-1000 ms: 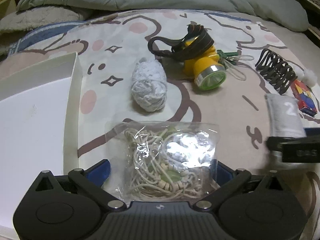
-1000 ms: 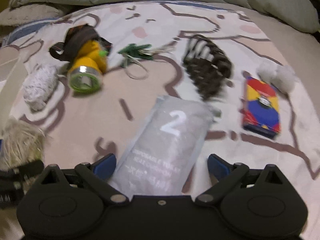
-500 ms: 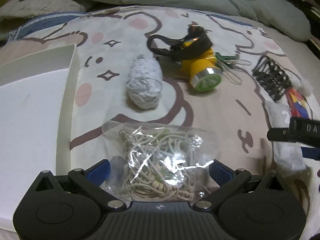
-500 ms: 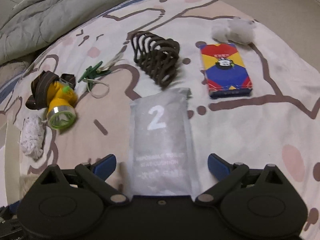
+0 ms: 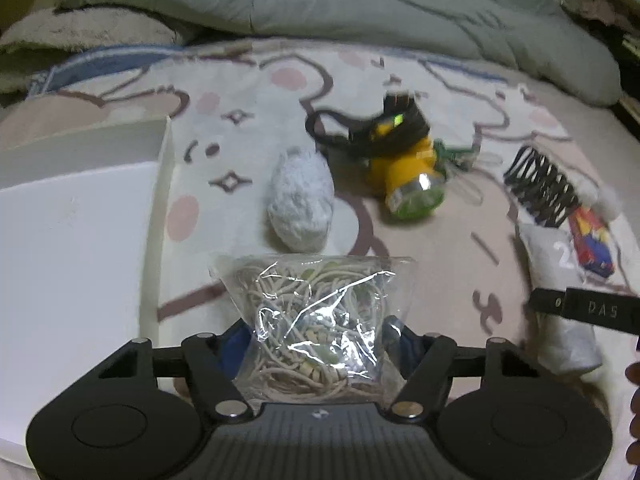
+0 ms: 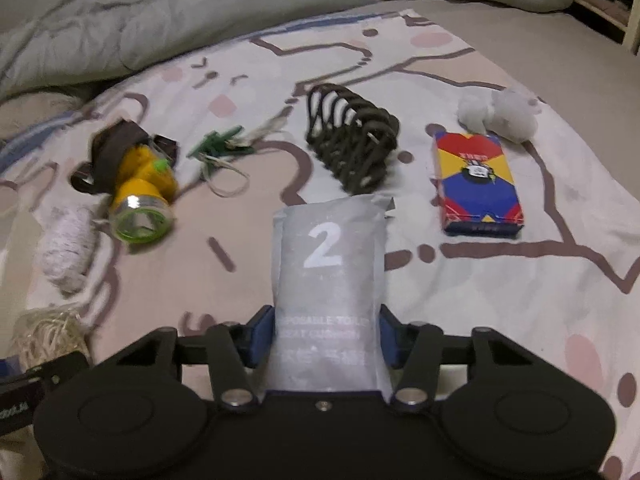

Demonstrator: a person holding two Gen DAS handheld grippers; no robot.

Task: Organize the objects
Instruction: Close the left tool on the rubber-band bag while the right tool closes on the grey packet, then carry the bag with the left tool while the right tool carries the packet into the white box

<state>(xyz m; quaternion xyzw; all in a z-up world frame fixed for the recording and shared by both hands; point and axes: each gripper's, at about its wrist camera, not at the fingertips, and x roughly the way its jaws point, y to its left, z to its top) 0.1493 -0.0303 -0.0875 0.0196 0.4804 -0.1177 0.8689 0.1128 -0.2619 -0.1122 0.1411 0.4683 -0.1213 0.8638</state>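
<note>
Crinkly clear plastic is the risk here: the left gripper [image 5: 318,344] has just been closing and now pinches the bag of cords [image 5: 316,316] from both sides, but the film may slide or bunch and slip out on lifting. The right gripper [image 6: 326,338] has likewise been closing onto the grey packet [image 6: 328,280] marked 2, squeezing its near end. That packet's long axis runs away from the gripper, pointing toward the dark hair clip [image 6: 352,148] beyond. The white tray [image 5: 76,220] lies left of the bag.
</note>
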